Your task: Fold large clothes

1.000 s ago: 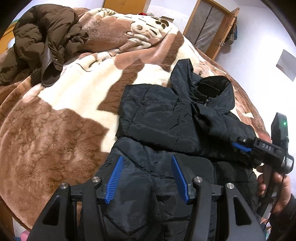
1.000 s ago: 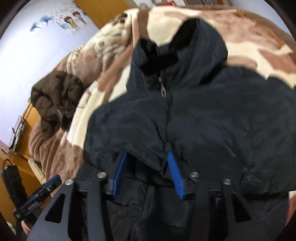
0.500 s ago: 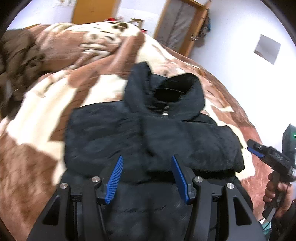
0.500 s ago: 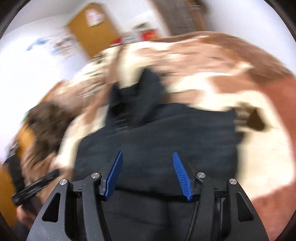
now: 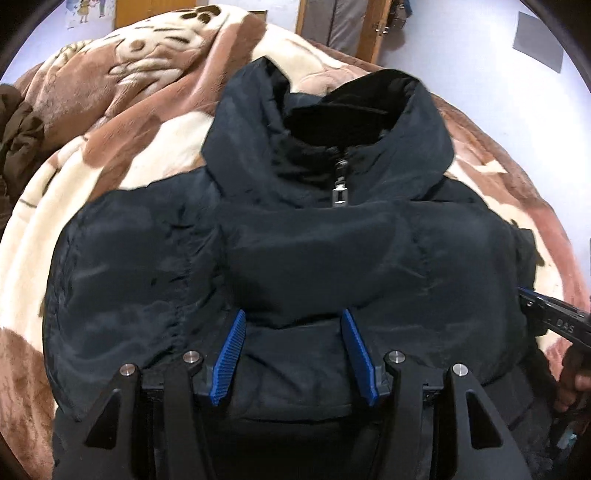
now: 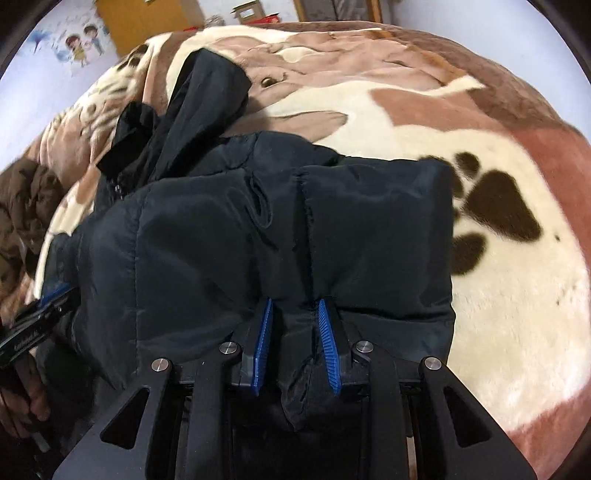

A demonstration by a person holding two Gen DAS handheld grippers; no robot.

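Lying on the brown-and-cream blanket (image 5: pixel 122 122), the black hooded jacket (image 5: pixel 295 258) has sleeves folded across its chest. The right gripper (image 6: pixel 295 325) is closing narrowly on a fold of jacket fabric; the left gripper (image 5: pixel 295 343) stands wide over the hem.

A brown and cream plush blanket (image 6: pixel 424 122), printed with dark paw marks (image 6: pixel 495 210), is spread ahead of and beside the right gripper. A brown coat (image 5: pixel 16 136) is seen far left, and wooden doors (image 5: pixel 354 22) beyond.
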